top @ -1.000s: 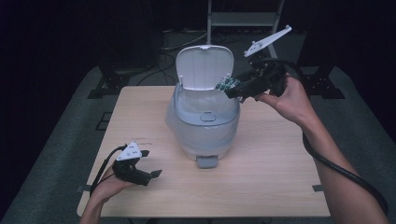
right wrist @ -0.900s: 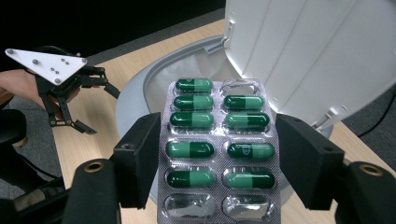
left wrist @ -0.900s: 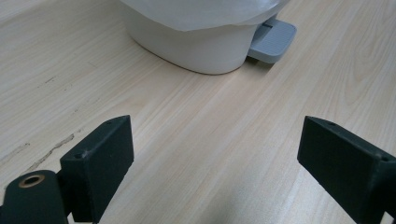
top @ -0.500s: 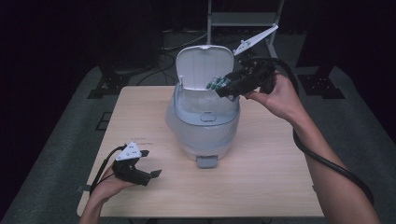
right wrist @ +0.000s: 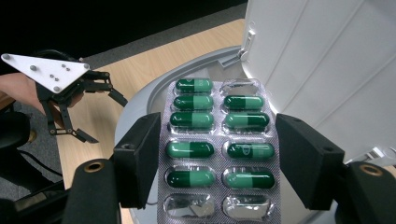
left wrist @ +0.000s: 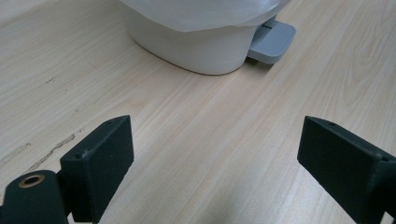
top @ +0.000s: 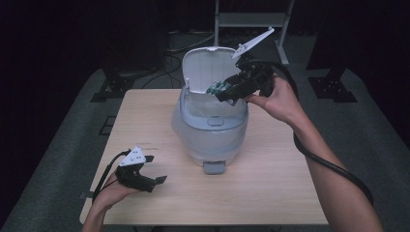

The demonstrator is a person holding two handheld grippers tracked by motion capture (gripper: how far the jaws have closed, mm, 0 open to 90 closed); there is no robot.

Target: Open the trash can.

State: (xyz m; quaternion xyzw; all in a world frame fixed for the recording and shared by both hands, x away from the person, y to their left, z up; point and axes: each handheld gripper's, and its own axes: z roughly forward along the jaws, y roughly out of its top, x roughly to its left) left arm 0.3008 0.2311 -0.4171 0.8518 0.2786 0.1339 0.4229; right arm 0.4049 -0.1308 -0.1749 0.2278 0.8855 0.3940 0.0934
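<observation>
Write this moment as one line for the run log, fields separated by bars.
right gripper: shut on blister pack, over open bin | left gripper: open, low over table | lid: up

The setting is a recording studio or lab bay, not a home. A single light wooden table (top: 270, 193) stands on grey carpet (top: 63, 159), enclosed by black curtains (top: 72, 34). Cables (top: 179, 46), a metal shelf frame (top: 251, 21) and black stand feet (top: 329, 89) occupy the floor behind it.
</observation>
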